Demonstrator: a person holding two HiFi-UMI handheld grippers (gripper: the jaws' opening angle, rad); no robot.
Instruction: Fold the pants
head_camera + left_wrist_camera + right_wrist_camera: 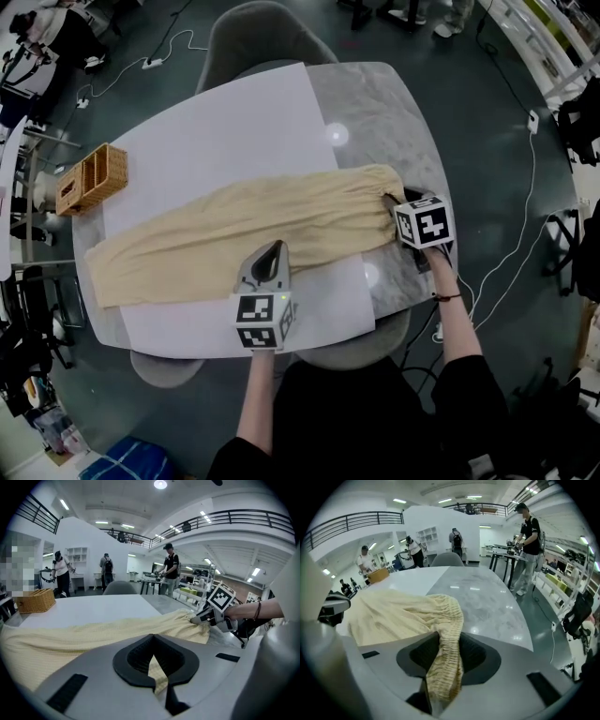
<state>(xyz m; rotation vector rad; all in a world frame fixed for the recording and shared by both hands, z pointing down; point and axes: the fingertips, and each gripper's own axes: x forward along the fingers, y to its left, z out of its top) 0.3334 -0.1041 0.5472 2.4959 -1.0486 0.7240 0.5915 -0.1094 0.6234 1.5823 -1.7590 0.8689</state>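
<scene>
Your left gripper (277, 247) is pinched on the near edge of the pants (216, 239), mid-length — your right gripper (396, 204) is clamped on the gathered waistband. Pants lie spread lengthwise across the white sheet (234, 131) on the table (394, 112).

The left tongs (277, 247) are reaching straight out from the person, nose tilting downward, with the bare left forearm (258, 403) stretching out behind them. Their jaws are pinching together on a thin fold of the pants (225, 239). The right tongs (394, 202) are sitting farther out and well to the right, pointing steeply down and angling leftward, with the right forearm (459, 323) extending long behind them. Their jaws are gripping a thick bunch of the gathered waistband and standing part-way apart around it.
</scene>
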